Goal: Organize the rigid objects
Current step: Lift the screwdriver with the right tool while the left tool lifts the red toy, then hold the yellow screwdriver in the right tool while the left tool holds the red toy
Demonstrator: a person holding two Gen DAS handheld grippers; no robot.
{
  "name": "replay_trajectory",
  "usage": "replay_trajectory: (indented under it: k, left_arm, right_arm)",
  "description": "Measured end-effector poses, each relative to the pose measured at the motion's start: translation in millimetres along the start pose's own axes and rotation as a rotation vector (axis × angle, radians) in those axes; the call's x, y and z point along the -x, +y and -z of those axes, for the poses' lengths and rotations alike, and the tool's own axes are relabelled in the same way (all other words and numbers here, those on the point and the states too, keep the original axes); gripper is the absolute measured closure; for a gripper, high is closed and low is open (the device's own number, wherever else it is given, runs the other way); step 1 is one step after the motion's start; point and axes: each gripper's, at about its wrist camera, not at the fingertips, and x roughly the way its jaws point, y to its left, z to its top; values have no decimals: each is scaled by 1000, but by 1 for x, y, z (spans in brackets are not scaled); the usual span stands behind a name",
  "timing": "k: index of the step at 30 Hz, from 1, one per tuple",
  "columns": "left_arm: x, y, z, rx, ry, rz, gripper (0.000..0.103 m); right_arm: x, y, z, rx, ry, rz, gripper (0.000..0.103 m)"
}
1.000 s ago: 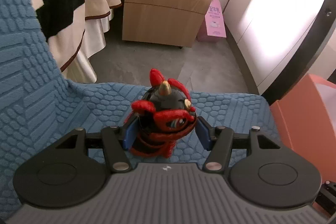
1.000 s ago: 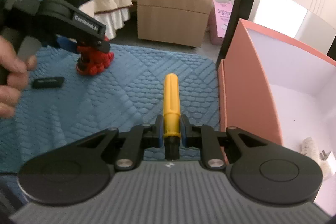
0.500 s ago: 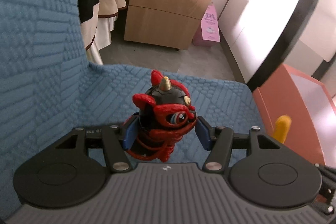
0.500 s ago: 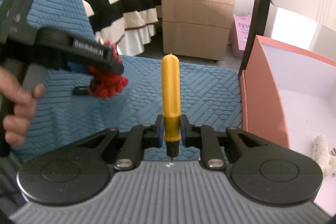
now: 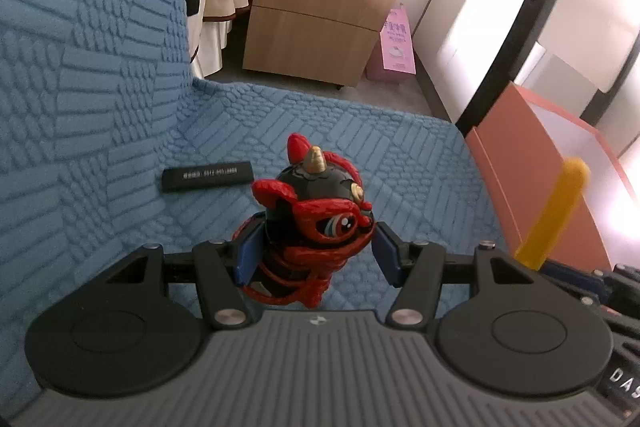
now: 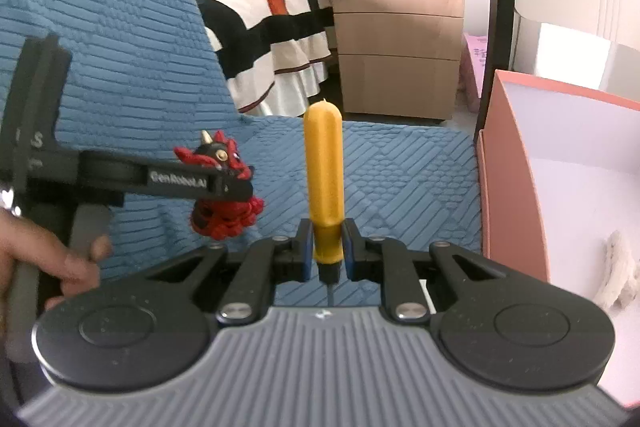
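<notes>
My left gripper (image 5: 316, 253) is shut on a red and black horned figurine (image 5: 316, 219) and holds it above the blue textured sofa seat (image 5: 360, 139). The figurine also shows in the right wrist view (image 6: 222, 187), held in the air. My right gripper (image 6: 326, 251) is shut on a yellow-handled screwdriver (image 6: 324, 179), handle pointing up and forward; it also shows at the right of the left wrist view (image 5: 554, 215). A black flat bar (image 5: 206, 177) lies on the seat beyond the figurine.
An orange box with a white inside (image 6: 516, 187) stands to the right of the sofa and holds a white fluffy item (image 6: 618, 271). A wooden drawer cabinet (image 5: 320, 15), a striped bed (image 6: 272, 27) and a black pole (image 6: 490, 11) stand behind.
Both grippers have lifted their objects off the seat. The left gripper has risen and swung right, uncovering the black bar. The screwdriver handle now points upward.
</notes>
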Motion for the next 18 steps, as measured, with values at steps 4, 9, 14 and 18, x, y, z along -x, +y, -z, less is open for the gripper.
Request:
replay_trajectory:
  k: [4, 9, 14, 18]
  left_arm:
    - [4, -4, 15, 15, 5, 14, 38]
    - [5, -11, 27, 18, 20, 10, 38]
    - [5, -12, 36, 15, 26, -8, 38]
    - [1, -8, 42, 34, 46, -11, 38]
  right_arm:
    - [15, 7, 7, 8, 0, 4, 92]
    - [10, 7, 14, -9, 42, -26, 93]
    - [-10, 3, 18, -28, 95, -14, 92]
    - [-26, -4, 26, -91, 158, -20, 91]
